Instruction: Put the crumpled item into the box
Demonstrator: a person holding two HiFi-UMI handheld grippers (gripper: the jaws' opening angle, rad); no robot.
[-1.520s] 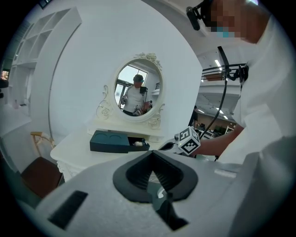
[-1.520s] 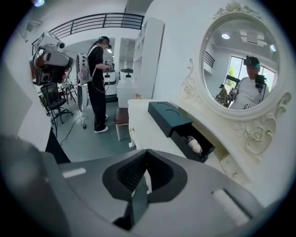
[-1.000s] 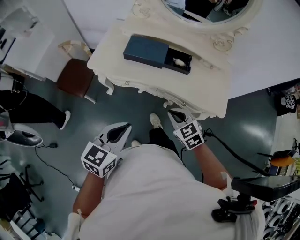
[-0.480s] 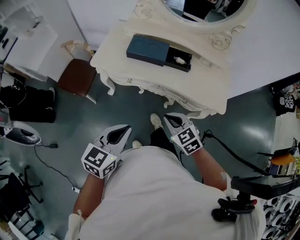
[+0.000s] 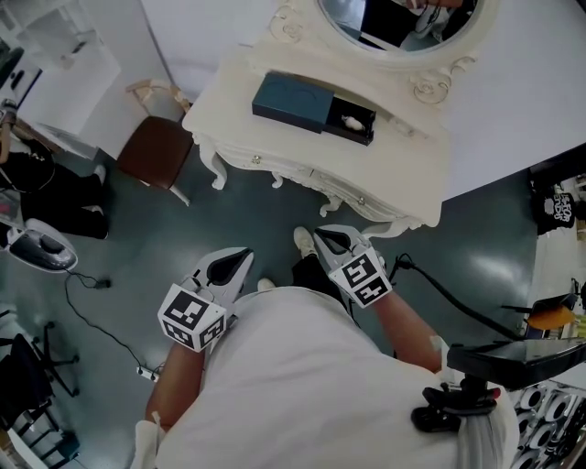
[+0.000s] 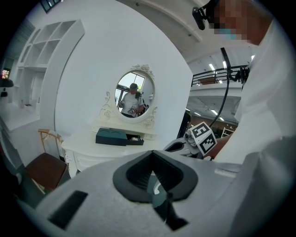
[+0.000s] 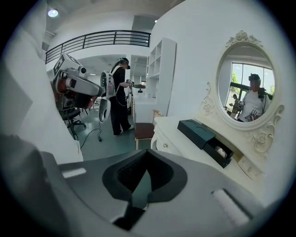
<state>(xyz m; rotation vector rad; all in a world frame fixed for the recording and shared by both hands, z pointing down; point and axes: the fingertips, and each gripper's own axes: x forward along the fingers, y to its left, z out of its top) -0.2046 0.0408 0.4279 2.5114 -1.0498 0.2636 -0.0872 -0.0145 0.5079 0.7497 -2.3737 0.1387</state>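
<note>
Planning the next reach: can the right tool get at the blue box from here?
Probably not yet: the right tool sits shut, apart from the dressing table, floor between them. Nothing blocks the blue box; a step closer should do.

Dressing table: box sits on top, toward the rear. Crumpled item lies in the box's open right end. Mirror stands behind the box, at the table's back edge. Chair stands just left of the table.
</note>
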